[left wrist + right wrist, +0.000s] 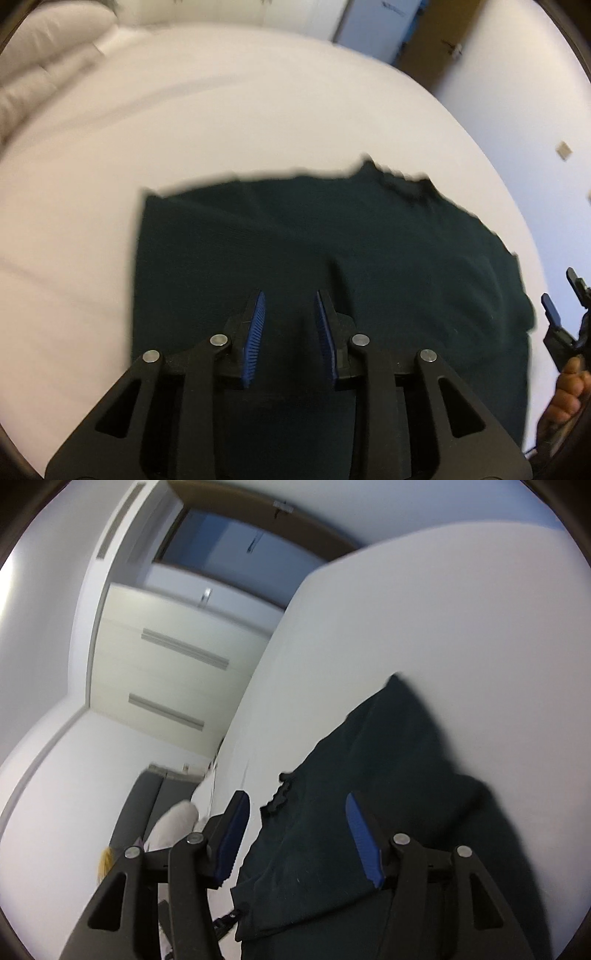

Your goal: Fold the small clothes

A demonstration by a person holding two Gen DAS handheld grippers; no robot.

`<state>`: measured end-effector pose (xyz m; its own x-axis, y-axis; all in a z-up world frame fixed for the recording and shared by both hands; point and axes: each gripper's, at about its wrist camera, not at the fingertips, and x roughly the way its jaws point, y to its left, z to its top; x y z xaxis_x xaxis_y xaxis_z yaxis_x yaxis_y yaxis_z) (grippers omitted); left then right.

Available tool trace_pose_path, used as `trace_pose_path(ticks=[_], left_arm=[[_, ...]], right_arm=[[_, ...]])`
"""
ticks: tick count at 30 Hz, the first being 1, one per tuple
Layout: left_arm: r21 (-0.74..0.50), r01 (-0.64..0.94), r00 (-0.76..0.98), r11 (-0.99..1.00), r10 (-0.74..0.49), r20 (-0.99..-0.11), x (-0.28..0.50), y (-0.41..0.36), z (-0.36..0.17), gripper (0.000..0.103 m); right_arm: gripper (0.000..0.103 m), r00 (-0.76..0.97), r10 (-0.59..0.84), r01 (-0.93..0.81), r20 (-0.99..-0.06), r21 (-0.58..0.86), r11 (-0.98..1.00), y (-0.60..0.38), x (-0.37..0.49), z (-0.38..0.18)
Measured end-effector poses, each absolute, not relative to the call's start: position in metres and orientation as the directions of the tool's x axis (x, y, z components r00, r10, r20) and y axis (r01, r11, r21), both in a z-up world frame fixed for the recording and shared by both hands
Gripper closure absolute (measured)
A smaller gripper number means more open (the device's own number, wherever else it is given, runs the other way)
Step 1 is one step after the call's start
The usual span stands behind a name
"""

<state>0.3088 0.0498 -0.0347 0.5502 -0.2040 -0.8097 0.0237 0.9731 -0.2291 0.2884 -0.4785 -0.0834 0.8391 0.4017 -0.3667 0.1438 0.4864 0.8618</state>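
A dark green garment (332, 240) lies spread flat on the white bed (184, 129), its collar at the far edge. My left gripper (290, 299) is open just above the garment's near middle, with nothing between its blue pads. My right gripper (293, 799) is open over the garment's (388, 775) edge, its blue pads wide apart and empty. The right gripper also shows in the left wrist view (561, 291) at the garment's right edge, held by a hand.
White pillows (48, 66) lie at the far left of the bed. The bed's edge (255, 701) runs beside a white wardrobe (166, 657) and a grey floor strip (140, 805). A doorway (424, 33) stands beyond the bed.
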Motion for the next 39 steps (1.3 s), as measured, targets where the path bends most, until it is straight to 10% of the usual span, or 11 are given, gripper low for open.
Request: trace_pose_path(ticks=[5, 8, 13, 22, 28, 34, 36, 39], left_arm=[[-0.217, 0.242, 0.568, 0.946, -0.319, -0.758, 0.303, -0.010, -0.035, 0.076], [-0.198, 0.222, 0.522, 0.955, -0.288, -0.803, 0.310, -0.026, -0.067, 0.076], [-0.277, 0.226, 0.552, 0.934, -0.357, -0.754, 0.304, -0.007, -0.065, 0.076], [-0.362, 0.227, 0.580, 0.904, -0.424, -0.696, 0.309, -0.003, -0.083, 0.076], [-0.461, 0.229, 0.575, 0.857, -0.501, -0.647, 0.304, 0.017, -0.091, 0.076], [-0.513, 0.228, 0.574, 0.828, -0.540, -0.616, 0.304, 0.025, -0.091, 0.076], [-0.570, 0.208, 0.562, 0.795, -0.574, -0.595, 0.302, 0.039, -0.090, 0.076], [-0.552, 0.128, 0.576, 0.824, -0.515, -0.635, 0.287, 0.066, -0.084, 0.075]], right_arm=[[0.046, 0.779, 0.486, 0.173, -0.396, 0.881, 0.441, -0.473, 0.333, -0.123], [0.077, 0.788, 0.461, 0.225, -0.407, 0.888, 0.400, -0.489, 0.333, -0.147], [0.099, 0.869, 0.348, 0.237, -0.353, 0.912, 0.334, -0.530, 0.296, -0.160], [0.039, 0.911, 0.255, 0.191, -0.324, 0.880, 0.435, -0.520, 0.280, -0.105], [0.038, 0.840, 0.383, 0.162, -0.385, 0.851, 0.500, -0.486, 0.335, -0.117], [0.088, 0.844, 0.379, 0.163, -0.380, 0.854, 0.494, -0.502, 0.314, -0.150], [0.086, 0.856, 0.350, 0.184, -0.379, 0.858, 0.479, -0.510, 0.298, -0.147], [0.049, 0.872, 0.264, 0.247, -0.412, 0.836, 0.490, -0.516, 0.264, -0.136]])
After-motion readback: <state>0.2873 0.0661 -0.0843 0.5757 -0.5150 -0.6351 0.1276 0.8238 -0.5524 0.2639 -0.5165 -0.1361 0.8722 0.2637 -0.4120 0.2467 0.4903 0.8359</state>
